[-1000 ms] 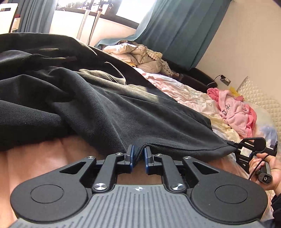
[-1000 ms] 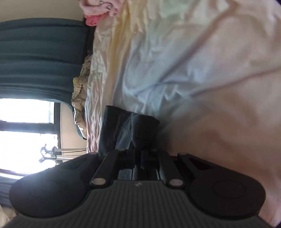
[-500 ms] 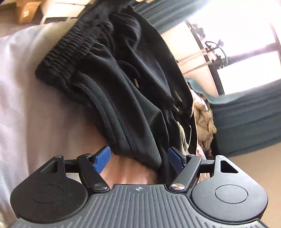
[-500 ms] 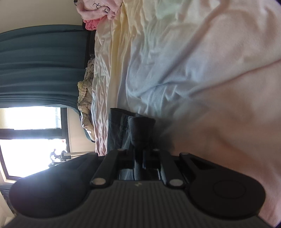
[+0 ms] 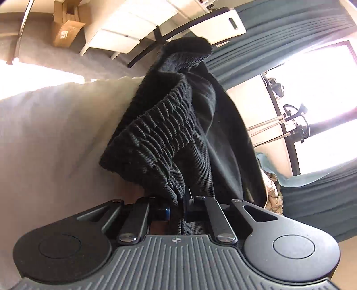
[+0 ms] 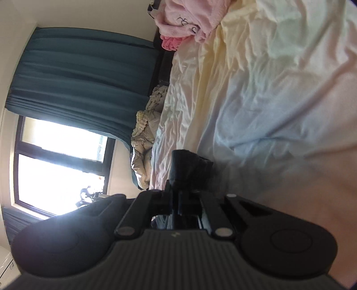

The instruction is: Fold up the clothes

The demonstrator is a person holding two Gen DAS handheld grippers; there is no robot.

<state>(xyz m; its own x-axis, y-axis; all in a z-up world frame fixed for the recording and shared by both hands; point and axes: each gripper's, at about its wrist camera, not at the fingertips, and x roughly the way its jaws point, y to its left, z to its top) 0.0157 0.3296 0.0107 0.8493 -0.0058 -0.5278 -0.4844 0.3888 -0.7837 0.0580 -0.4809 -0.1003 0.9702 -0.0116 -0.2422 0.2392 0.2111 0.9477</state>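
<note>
Black trousers (image 5: 214, 142) with a ribbed elastic waistband (image 5: 156, 142) lie on the bed and fill the middle of the left wrist view. My left gripper (image 5: 178, 203) has its jaws closing onto the waistband's near end, the cloth pinched between the blue pads. In the right wrist view a bunched fold of the same black cloth (image 6: 189, 167) sticks out past my right gripper (image 6: 176, 194), whose jaws are closing tight on it a little above the sheet. Both views are rolled onto their side.
A pastel crumpled bed sheet (image 6: 267, 100) stretches ahead. Pink clothes (image 6: 185, 20) lie piled at its far end and a beige quilted jacket (image 6: 145, 138) by the teal curtains (image 6: 78, 78). A cardboard box (image 5: 67, 31) and white furniture (image 5: 125, 29) stand on the floor beyond.
My left gripper let go of the trouser hem, swung across with a roll to the waistband, opened wide and closed on it. The right gripper rose slightly, still holding its cloth.
</note>
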